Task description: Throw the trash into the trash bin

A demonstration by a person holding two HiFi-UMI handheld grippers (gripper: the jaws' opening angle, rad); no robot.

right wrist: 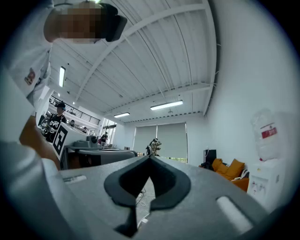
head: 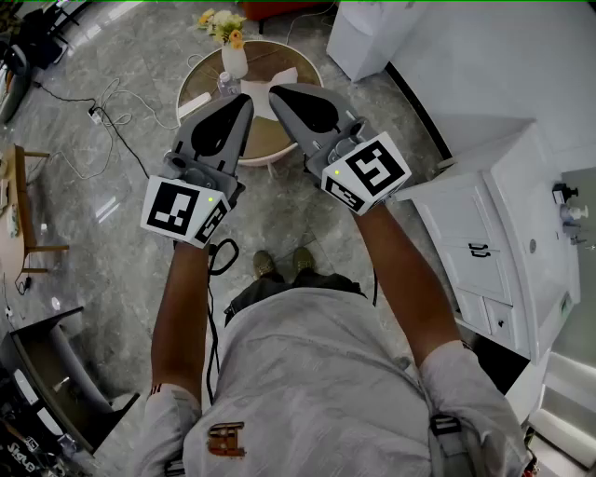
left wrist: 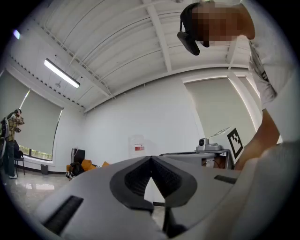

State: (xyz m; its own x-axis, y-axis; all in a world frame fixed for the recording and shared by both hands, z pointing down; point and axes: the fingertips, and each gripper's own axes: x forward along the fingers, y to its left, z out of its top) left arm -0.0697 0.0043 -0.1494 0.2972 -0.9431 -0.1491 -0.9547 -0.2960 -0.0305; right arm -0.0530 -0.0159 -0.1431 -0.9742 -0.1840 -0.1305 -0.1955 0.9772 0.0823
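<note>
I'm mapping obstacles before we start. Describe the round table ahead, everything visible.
The round table has a brown, wood-looking top with a pale rim. It stands on grey floor. A white vase of yellow flowers and a white sheet sit on it. The left gripper and right gripper hide its near side.

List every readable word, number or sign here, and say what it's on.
No text can be read.
Red label on the water bottle: too blurred.
Shirt emblem: too small.
Left cube, right cube: square marker patterns, no words.
</note>
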